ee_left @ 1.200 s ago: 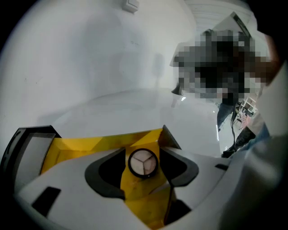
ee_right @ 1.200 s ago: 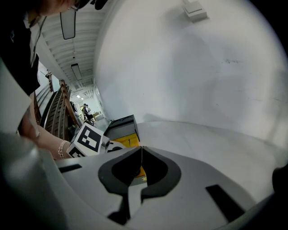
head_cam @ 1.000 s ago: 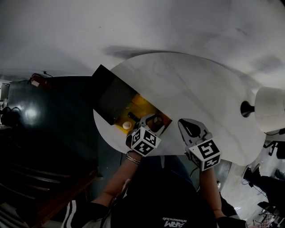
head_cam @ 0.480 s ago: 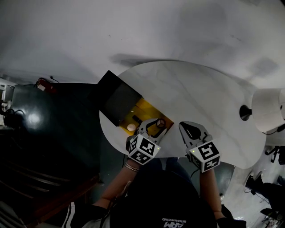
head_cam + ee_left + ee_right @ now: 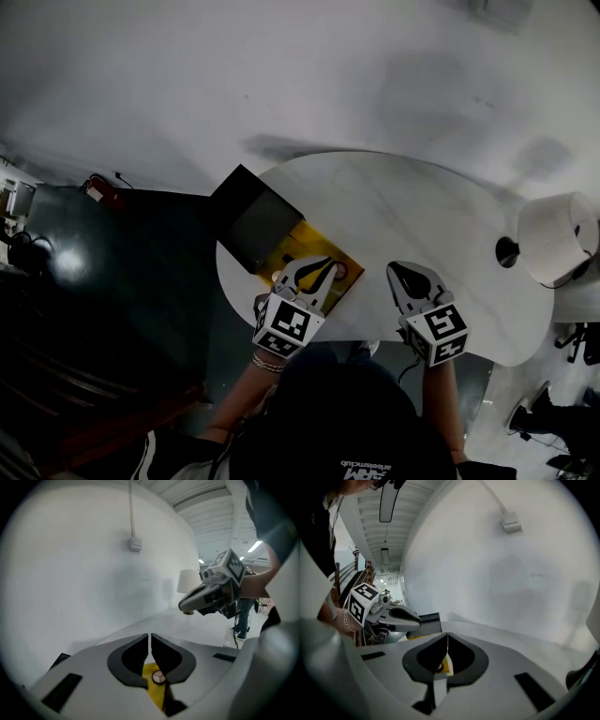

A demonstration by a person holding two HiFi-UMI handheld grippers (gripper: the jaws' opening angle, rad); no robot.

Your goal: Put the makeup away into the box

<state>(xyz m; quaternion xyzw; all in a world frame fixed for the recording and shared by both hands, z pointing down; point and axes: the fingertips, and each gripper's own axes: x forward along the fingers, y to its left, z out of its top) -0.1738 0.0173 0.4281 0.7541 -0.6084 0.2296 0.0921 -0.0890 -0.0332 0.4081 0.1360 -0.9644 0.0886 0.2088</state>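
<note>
Clearly, square markers (image 5: 284,327) on left gripper (image 5: 328,266)

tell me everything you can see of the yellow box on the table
The box is shallow and rectangular, bright yellow inside, with a flat black lid swung open and tilted back on its left side. It looks like stiff card. It rests on the white table, close to the table's left edge. A small round piece lies inside; little else of the inside shows.

Table (image 5: 431,216) smooth, marble-look white; box (image 5: 292,246) yellow inside, lid (image 5: 248,220) matt black.
</note>
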